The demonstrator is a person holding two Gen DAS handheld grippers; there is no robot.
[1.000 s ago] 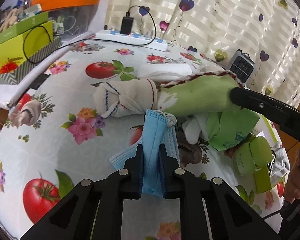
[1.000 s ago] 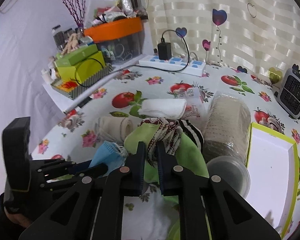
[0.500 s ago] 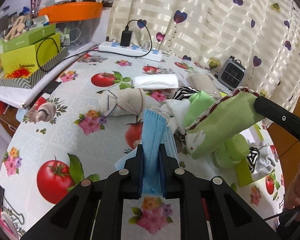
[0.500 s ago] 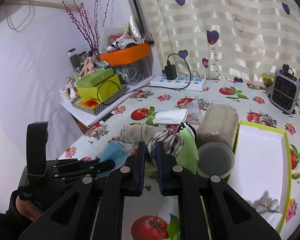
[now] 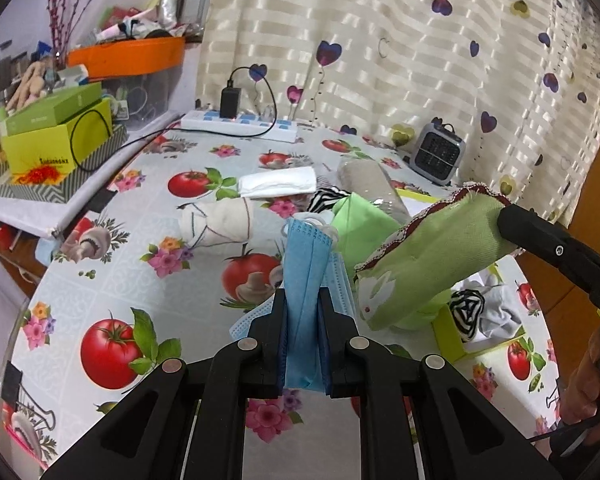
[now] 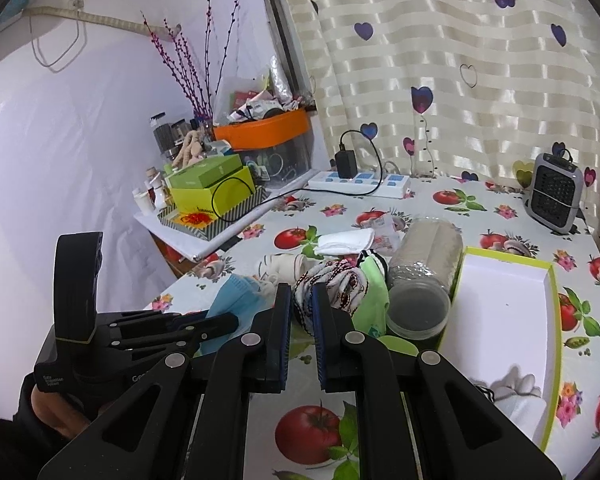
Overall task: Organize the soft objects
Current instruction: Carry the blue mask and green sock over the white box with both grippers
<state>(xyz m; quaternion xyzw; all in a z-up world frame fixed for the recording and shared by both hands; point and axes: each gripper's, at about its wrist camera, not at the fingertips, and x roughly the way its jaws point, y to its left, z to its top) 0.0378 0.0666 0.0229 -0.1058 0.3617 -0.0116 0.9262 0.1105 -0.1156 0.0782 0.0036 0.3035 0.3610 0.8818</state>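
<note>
Tabletop [image 5: 112, 280] with tomato-print cover
Resting on it: power strip [image 5: 240, 125], folded white cloth [image 5: 278, 182], rolled cloth [image 5: 216, 222], small heater [image 5: 438, 154], green-rimmed tray [image 6: 504, 320].

Blue face mask [image 5: 306, 264]: pleated, folded lengthwise, standing upright off the table. Green cloth [image 5: 428, 256]: dark red scalloped trim, white rabbit print, lifted clear and hanging stretched. Cream cloth bundle [image 5: 220, 222]: knotted, lying on its side. White folded cloth [image 5: 278, 182]: flat, just behind the bundle.
</note>
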